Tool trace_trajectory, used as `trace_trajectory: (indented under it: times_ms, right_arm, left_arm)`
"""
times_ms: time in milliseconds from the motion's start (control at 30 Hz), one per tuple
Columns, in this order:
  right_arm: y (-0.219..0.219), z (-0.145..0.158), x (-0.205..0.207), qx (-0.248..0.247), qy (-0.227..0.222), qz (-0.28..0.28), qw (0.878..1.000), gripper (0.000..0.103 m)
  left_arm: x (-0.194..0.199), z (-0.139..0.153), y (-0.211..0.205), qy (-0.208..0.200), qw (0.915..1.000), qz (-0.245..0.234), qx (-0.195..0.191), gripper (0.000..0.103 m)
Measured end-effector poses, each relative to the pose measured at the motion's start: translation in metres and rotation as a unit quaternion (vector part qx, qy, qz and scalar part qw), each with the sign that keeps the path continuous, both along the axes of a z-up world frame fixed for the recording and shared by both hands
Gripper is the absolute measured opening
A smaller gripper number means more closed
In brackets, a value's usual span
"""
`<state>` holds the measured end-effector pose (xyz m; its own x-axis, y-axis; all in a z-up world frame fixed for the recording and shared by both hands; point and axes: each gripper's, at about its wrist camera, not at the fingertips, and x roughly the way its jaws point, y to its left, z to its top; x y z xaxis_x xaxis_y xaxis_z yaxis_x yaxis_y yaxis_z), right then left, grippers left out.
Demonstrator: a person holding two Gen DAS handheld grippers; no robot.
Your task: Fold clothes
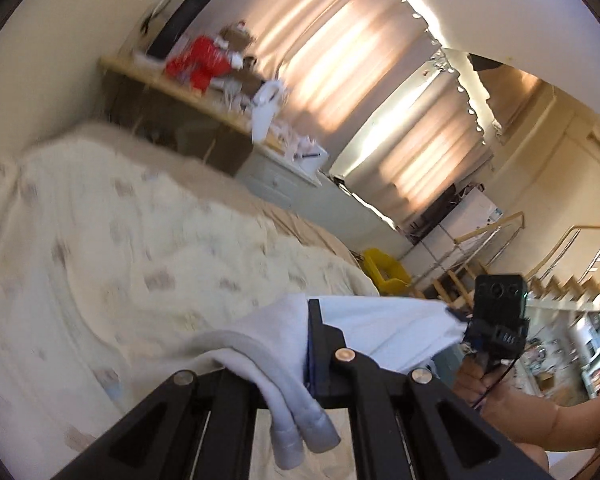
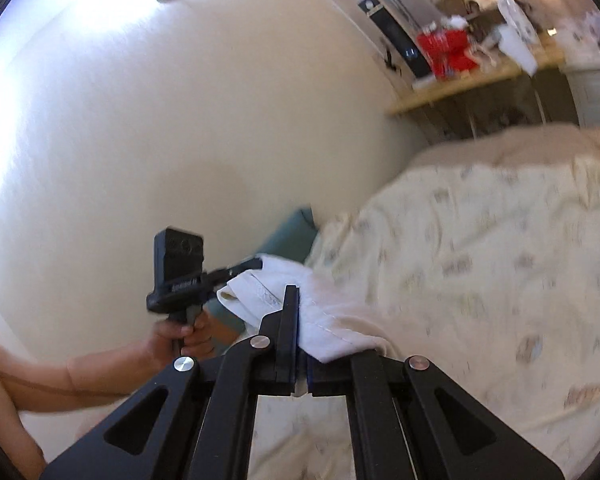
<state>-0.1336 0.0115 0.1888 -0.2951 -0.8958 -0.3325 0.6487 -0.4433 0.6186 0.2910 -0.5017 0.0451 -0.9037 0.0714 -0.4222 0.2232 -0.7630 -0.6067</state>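
A: Two grippers, one white garment [image 1: 380,332]. Left gripper [image 1: 314,344]?

B: Clamped tight on the cloth; a fold with two thick hems hangs over its frame.

A: Right gripper [image 2: 294,312]?

B: Jaws closed, pinching the other edge. Garment stretched between both, held up over the bed's patterned quilt [image 2: 480,248]. Background blurred.

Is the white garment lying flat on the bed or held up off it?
Held up: the white garment hangs between the shut left tongs and right tongs, above the bed.
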Motion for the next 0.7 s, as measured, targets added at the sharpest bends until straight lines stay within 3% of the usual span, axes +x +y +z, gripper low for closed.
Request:
trace_trajectory:
  times_ms: [200, 400, 500, 567, 700]
  right_arm:
    - [-0.03, 0.029, -0.029, 0.016, 0.009, -0.016, 1.0, 0.001]
    - [-0.045, 0.043, -0.002, 0.024, 0.027, -0.016, 0.999, 0.001]
    - [-0.054, 0.015, 0.02, 0.021, 0.0, -0.015, 1.0, 0.002]
    - [-0.061, -0.011, 0.038, 0.02, -0.024, -0.014, 0.999, 0.002]
    - [-0.074, -0.104, 0.085, 0.038, -0.107, -0.013, 0.993, 0.002]
  left_arm:
    - [-0.004, 0.041, -0.052, -0.014, 0.9996, 0.022, 0.006, 0.004]
    - [0.037, 0.053, -0.077, -0.004, 0.9998, 0.019, -0.001, 0.004]
    - [0.068, 0.019, -0.073, -0.034, 0.9992, -0.001, 0.021, 0.004]
    - [0.086, -0.022, -0.061, -0.08, 0.9964, -0.013, 0.026, 0.005]
    - [0.121, -0.118, -0.029, -0.17, 0.9839, -0.026, 0.047, 0.005]
